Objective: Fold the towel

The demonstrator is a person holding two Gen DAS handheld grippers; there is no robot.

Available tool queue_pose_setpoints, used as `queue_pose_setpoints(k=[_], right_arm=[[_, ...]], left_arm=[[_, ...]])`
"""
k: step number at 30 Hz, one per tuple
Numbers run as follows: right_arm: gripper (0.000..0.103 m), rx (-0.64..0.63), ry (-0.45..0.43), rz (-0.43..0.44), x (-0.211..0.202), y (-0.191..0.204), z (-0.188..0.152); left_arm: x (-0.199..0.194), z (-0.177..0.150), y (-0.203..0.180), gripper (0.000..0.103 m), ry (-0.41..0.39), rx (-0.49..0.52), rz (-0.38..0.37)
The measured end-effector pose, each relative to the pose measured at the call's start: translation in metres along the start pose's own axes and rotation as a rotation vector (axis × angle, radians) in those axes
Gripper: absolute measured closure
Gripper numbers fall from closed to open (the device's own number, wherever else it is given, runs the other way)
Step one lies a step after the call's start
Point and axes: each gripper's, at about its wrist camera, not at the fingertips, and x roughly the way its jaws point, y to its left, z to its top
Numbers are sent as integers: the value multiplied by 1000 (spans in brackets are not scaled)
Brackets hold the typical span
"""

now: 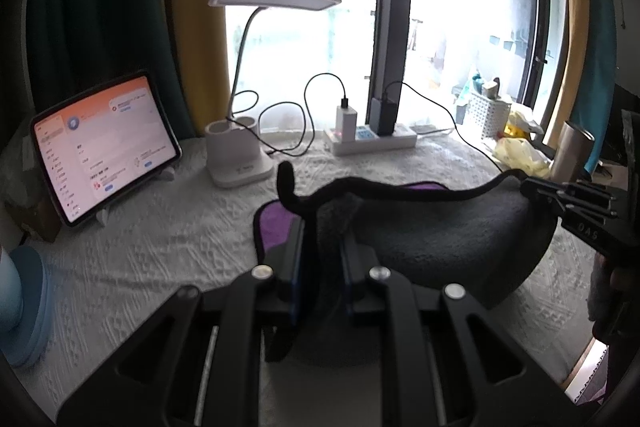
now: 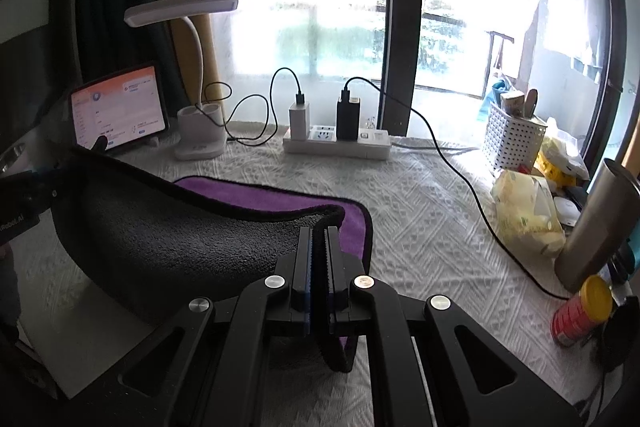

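1. Towel (image 2: 168, 239), grey on one face and purple on the other with a black hem, hangs lifted by its near edge between the two grippers; its far part lies purple side up on the white textured bench cover (image 2: 420, 211), on the near side of the power strip (image 2: 336, 143).
2. The left gripper (image 1: 320, 239) has its jaws pinching a bunched corner, and a loop of hem sticks up past them.
3. The right gripper (image 2: 319, 247) has its jaws pressed together on the other near corner, with the hem running between them.
4. The step in hand looks like carrying the lifted edge toward the power strip to lay it over the far half.
5. To do it well, both corners should travel level and together, with the sagging middle kept taut enough that it does not drag or crease.
6. Line the black hems up before letting go, and lower the fold short of the desk lamp (image 1: 240, 163) base and the charger cables (image 2: 460, 171) beside the strip.
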Motion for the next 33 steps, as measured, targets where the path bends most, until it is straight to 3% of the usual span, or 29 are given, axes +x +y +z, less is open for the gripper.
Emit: queue_pose_setpoints(k=[20, 33], right_arm=[[97, 12, -16, -4, 46, -13, 29], [97, 10, 19, -5, 93, -19, 36]], left_arm=[[56, 29, 8, 87, 3, 27, 3], [109, 34, 11, 87, 53, 51, 27]])
